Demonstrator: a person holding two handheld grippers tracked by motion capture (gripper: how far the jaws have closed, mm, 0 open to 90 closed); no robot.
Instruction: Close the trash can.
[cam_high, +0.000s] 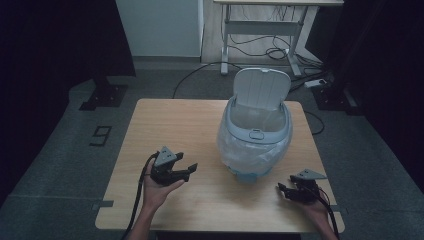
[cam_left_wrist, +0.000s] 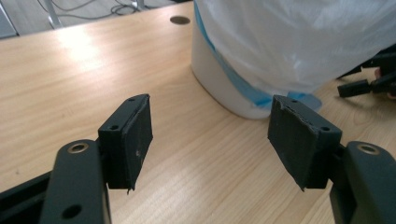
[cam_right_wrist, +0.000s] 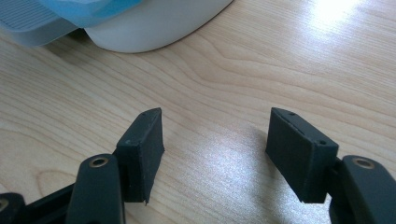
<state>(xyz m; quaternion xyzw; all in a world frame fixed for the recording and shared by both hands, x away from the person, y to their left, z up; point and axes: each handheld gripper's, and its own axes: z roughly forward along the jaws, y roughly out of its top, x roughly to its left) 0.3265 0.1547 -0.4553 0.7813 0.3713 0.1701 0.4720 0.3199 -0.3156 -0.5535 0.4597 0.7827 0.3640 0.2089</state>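
A small white bin (cam_high: 254, 137) with a pale blue rim and raised lid (cam_high: 262, 89) stands on the wooden table (cam_high: 175, 120), lined with a clear plastic bag. Left of it, a hand holds my left gripper (cam_high: 188, 170) open just above the tabletop, jaws pointing right toward the bin. In the left gripper view the left gripper (cam_left_wrist: 210, 140) has nothing between its pads, and the bin's base (cam_left_wrist: 219, 84) lies ahead. My right gripper (cam_high: 281, 190) rests open near the table's front right, jaws pointing left. In the right gripper view the right gripper (cam_right_wrist: 215, 149) holds nothing, with the bin's base (cam_right_wrist: 140, 28) beyond.
Behind the table a white desk frame (cam_high: 265, 30) stands over a tangle of cables on the grey floor. Dark curtains hang at both sides. A floor marker (cam_high: 101, 135) lies left of the table. Bare wood lies between the two grippers.
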